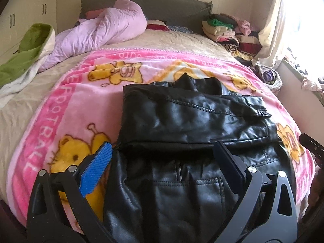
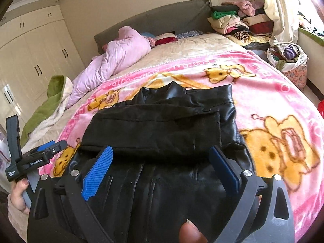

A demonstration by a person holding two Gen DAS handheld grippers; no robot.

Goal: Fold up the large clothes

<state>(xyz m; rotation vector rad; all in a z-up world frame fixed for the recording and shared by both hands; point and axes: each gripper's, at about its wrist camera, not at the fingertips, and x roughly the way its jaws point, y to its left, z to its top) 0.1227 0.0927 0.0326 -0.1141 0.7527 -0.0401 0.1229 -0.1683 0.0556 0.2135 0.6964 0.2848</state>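
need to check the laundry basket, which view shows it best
The right wrist view: the basket stands whole beside the bed, floral side and clothes heaped on top in plain sight. In the left wrist view the basket is just a small sliver past the blanket's edge.

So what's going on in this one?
A person with a claw in each hand is folding a black leather jacket on a pink cartoon blanket spread over a bed. The jacket lies partly folded. Both the left claw and the right claw are open above it, holding nothing.
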